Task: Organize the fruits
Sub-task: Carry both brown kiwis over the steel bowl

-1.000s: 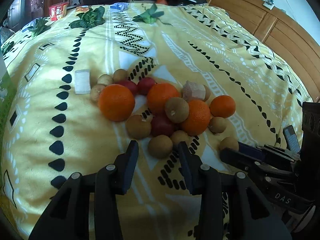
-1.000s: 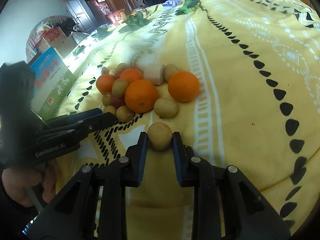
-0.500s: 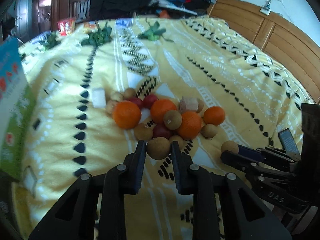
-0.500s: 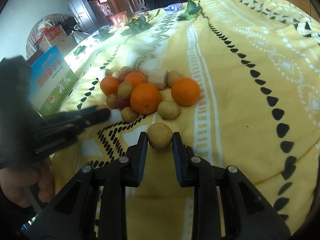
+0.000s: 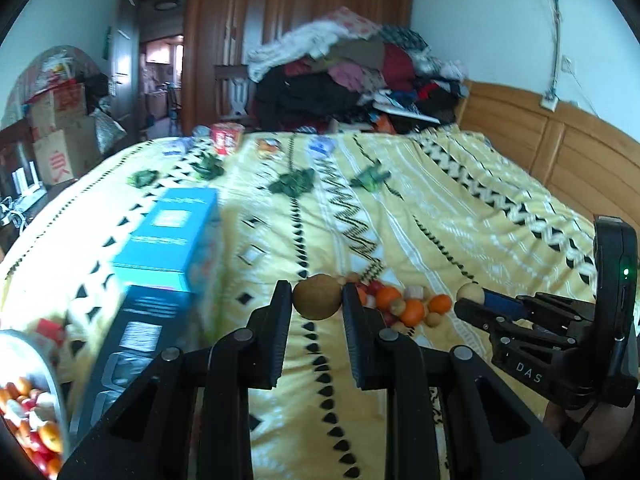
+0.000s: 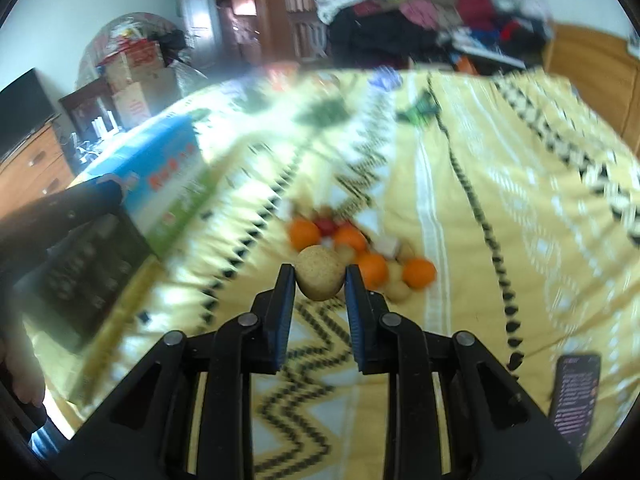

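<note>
Each of my grippers, left gripper (image 5: 316,300) and right gripper (image 6: 320,280), pinches one brown longan above the fruit pile (image 5: 400,308). I should squeeze gently, carrying level toward the bowl (image 5: 40,360).

Both claws have lifted their brown fruits (image 5: 317,297) (image 6: 319,277) off the bedspread (image 5: 400,216).

Both cameras ride low behind their own fingers, raised above the near part of the bed (image 5: 460,200), looking up its length toward the far edge and the clothes pile (image 5: 352,76). The left wrist view sits toward the bed's left side, the right gripper (image 5: 468,300) showing at its right. The right wrist view is blurred. Both share the fruit pile (image 6: 360,248) mid-bed and the blue box (image 6: 160,176).
</note>
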A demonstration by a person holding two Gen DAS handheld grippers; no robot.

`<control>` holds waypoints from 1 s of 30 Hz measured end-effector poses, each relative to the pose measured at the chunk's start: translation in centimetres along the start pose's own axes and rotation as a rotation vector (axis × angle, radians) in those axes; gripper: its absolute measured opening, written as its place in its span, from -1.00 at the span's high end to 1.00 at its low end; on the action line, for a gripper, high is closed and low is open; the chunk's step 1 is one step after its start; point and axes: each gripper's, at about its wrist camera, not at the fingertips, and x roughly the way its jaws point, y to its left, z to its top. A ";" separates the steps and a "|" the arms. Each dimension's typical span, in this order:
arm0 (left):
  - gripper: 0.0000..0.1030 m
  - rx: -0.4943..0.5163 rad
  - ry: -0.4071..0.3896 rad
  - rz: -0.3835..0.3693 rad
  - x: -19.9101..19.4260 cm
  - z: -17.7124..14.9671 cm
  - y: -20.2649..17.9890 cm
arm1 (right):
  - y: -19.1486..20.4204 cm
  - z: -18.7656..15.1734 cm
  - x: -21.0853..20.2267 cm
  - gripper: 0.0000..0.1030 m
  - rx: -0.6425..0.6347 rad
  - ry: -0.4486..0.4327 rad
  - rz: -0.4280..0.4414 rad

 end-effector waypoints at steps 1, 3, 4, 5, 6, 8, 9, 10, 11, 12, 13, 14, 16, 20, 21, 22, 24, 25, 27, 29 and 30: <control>0.51 -0.011 -0.010 0.013 -0.8 0.1 0.7 | 0.8 0.4 -0.4 0.50 -0.017 -0.011 0.004; 0.51 -0.038 -0.034 0.046 -2.9 0.2 2.7 | 2.7 1.2 -1.2 0.50 -0.054 -0.032 0.015; 0.51 -0.050 -0.043 0.059 -3.9 0.1 3.5 | 4.0 1.7 -1.7 0.50 -0.074 -0.041 0.026; 0.51 -0.061 -0.051 0.071 -4.8 0.1 4.4 | 5.0 2.0 -1.9 0.50 -0.089 -0.048 0.036; 0.51 -0.071 -0.060 0.086 -5.8 0.0 5.3 | 5.8 2.3 -2.3 0.50 -0.102 -0.053 0.046; 0.51 -0.093 -0.082 0.116 -7.6 -0.2 7.1 | 8.1 2.7 -2.8 0.50 -0.136 -0.065 0.070; 0.51 -0.105 -0.093 0.132 -8.5 -0.3 8.1 | 9.3 2.9 -3.0 0.50 -0.154 -0.070 0.083; 0.51 -0.119 -0.103 0.149 -9.5 -0.5 9.2 | 10.8 3.2 -3.2 0.50 -0.175 -0.075 0.100; 0.51 -0.131 -0.111 0.163 -10.3 -0.6 10.1 | 12.0 3.3 -3.3 0.50 -0.193 -0.077 0.114; 0.51 -0.145 -0.121 0.182 -11.2 -0.7 11.3 | 13.4 3.5 -3.5 0.50 -0.213 -0.080 0.128; 0.51 -0.157 -0.126 0.197 -11.9 -0.9 12.2 | 15.0 3.6 -3.6 0.50 -0.234 -0.081 0.144; 0.51 -0.171 -0.130 0.212 -12.5 -1.1 13.2 | 16.3 3.7 -3.6 0.50 -0.253 -0.082 0.160; 0.51 -0.205 -0.136 0.247 -13.9 -1.6 15.5 | 19.1 3.7 -3.8 0.50 -0.295 -0.084 0.189; 0.51 -0.261 -0.151 0.305 -16.5 -3.1 19.6 | 24.2 3.5 -3.8 0.50 -0.366 -0.079 0.251; 0.51 -0.276 -0.150 0.319 -17.1 -3.6 20.6 | 25.5 3.5 -3.7 0.50 -0.384 -0.074 0.267; 0.51 -0.289 -0.149 0.332 -17.5 -4.1 21.6 | 26.9 3.3 -3.8 0.50 -0.398 -0.069 0.284; 0.51 -0.318 -0.146 0.359 -18.4 -5.2 23.5 | 29.2 3.1 -3.7 0.50 -0.422 -0.059 0.308; 0.51 -0.333 -0.143 0.371 -18.8 -5.7 24.4 | 30.5 3.1 -3.5 0.50 -0.434 -0.052 0.326; 0.51 -0.362 -0.140 0.395 -19.5 -6.7 26.1 | 32.3 2.8 -3.4 0.50 -0.455 -0.042 0.349; 0.51 -0.386 -0.135 0.414 -19.9 -7.7 27.4 | 34.2 2.6 -3.2 0.50 -0.478 -0.031 0.373; 0.51 -0.396 -0.131 0.421 -20.0 -8.1 27.7 | 35.0 2.4 -3.0 0.50 -0.485 -0.024 0.384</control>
